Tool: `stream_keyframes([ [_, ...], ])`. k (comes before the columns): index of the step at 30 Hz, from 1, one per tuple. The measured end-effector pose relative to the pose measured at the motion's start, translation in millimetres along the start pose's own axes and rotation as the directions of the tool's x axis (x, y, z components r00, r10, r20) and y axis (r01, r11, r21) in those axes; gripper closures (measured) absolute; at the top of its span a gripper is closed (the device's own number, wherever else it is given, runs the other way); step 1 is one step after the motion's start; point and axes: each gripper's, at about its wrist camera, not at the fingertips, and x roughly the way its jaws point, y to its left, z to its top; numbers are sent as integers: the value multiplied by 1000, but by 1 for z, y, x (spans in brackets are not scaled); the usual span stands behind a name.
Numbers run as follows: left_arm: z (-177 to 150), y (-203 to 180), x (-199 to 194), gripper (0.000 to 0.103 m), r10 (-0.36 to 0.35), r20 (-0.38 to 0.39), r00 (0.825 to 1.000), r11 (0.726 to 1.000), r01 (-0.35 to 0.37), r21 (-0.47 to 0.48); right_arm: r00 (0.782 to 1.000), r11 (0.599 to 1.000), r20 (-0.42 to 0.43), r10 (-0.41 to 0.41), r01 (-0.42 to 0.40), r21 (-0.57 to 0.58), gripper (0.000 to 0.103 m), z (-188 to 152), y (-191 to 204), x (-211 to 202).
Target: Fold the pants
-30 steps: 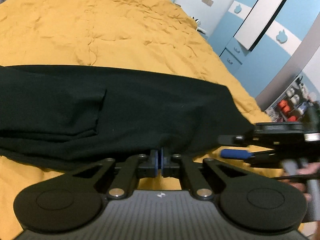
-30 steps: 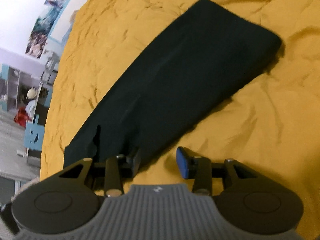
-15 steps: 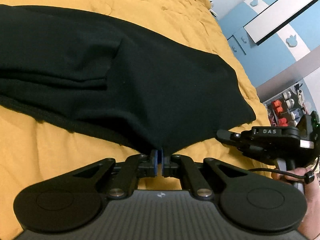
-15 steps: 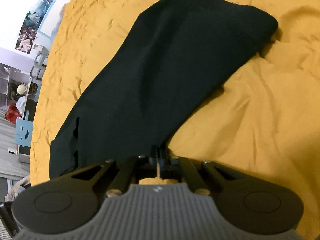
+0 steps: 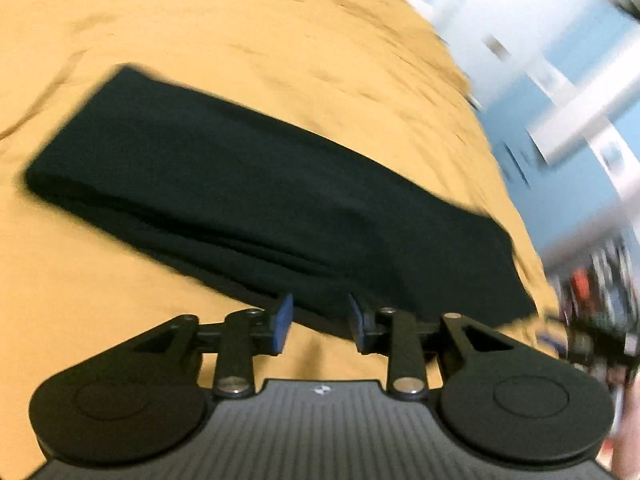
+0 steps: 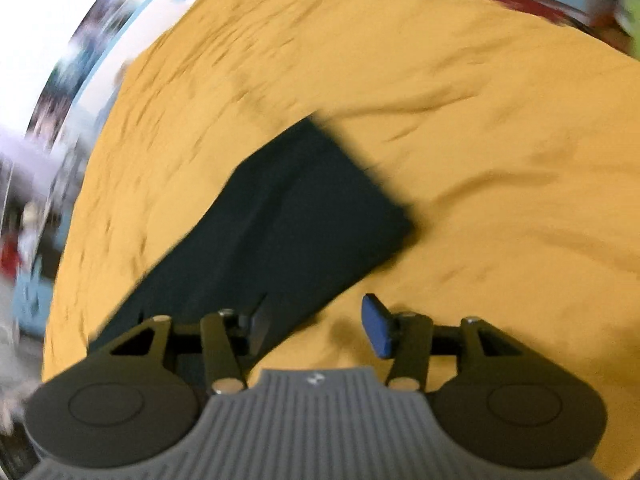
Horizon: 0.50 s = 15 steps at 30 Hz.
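Now your left gripper (image 5: pixel 320 322) and right gripper (image 6: pixel 316 326) have both just opened, releasing the folded black pants (image 5: pixel 260 196), pinched 0.5 s ago.

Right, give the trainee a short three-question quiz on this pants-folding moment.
1. True or false: the left tool is clamped shut on the black fabric pants.
2. What do the pants lie on: A) a white table, B) a mustard-yellow quilted bedspread, C) a grey carpet?
3. Fill in: in the right wrist view, the right tool has its jaws ____, with bedspread showing between its blue pads.

Key: 1 false, its jaws have just been opening and stand apart, no cloth pinched. 2 B. 3 open; they too have just been opening, and the pants lie flat, released.
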Motion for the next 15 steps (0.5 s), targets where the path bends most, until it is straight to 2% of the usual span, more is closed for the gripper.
stream_keyframes([
  [3,9,36,-8,66,23,64,998,992,-15,-123,998,985,10,65,-66,161,54,12,-36,13],
  [6,18,63,-9,66,45,123,991,975,-17,-221,993,965,39,116,-122,234,57,16,-52,30],
  [9,26,77,-5,66,77,131,988,971,-45,-235,987,949,72,141,-156,276,71,19,-59,45],
  [11,28,78,0,66,77,130,989,973,-46,-227,987,951,83,139,-157,266,95,23,-55,46],
  [15,28,70,11,66,115,111,987,979,-94,-183,983,984,129,128,-142,109,101,40,-32,28],
])
